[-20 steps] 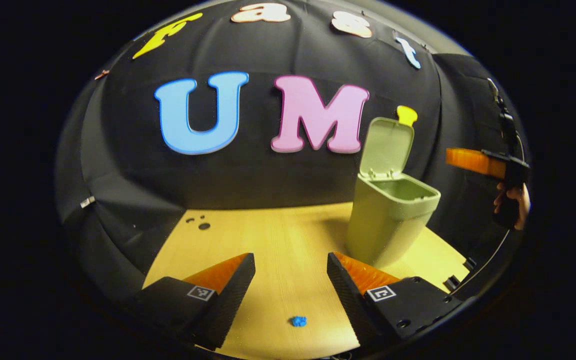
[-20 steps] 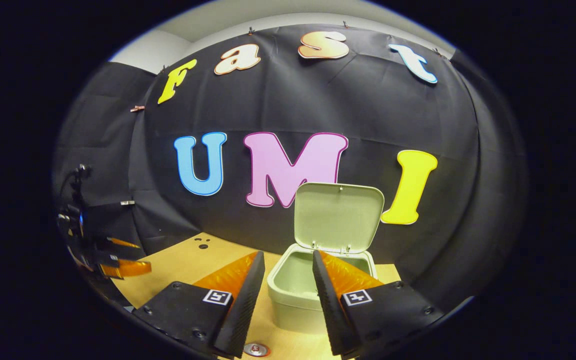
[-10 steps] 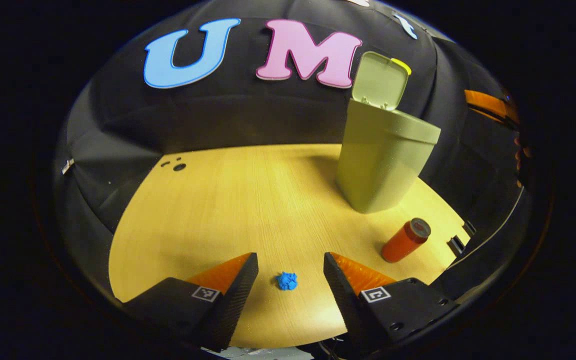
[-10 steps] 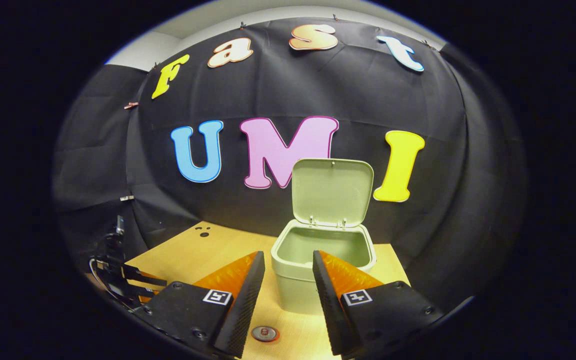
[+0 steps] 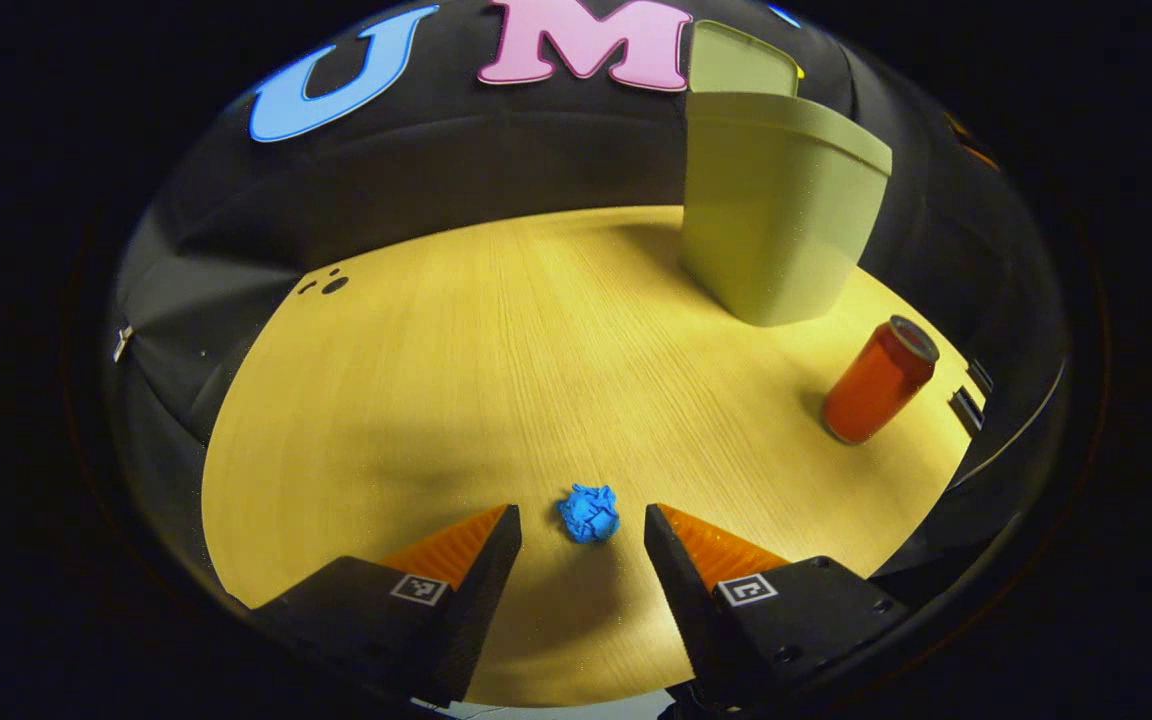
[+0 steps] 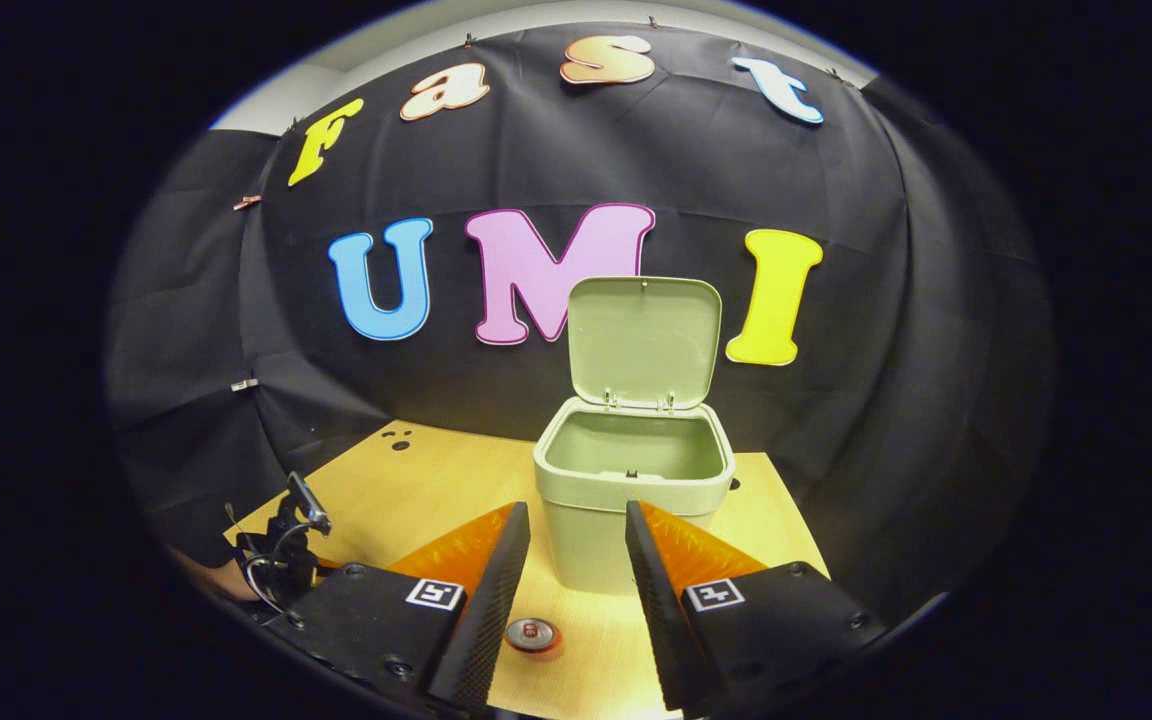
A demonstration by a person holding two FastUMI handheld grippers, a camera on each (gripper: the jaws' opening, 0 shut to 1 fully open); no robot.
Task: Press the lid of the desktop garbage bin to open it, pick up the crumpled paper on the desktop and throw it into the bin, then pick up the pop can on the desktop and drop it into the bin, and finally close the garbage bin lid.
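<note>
**Left gripper lined up on paper; bin open**

Left gripper (image 5: 583, 520) spread, empty, straddling the line to the crumpled paper (image 5: 589, 513), likely for pickup. Pop can (image 5: 878, 380) stands right, beside the bin (image 5: 776, 210). Right gripper (image 6: 576, 520) parted, idle; lid (image 6: 644, 340) upright.

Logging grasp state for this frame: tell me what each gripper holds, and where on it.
Nothing is held. The left gripper is open, with the paper ball lying on the table just ahead, untouched. The right gripper is open and empty.
</note>
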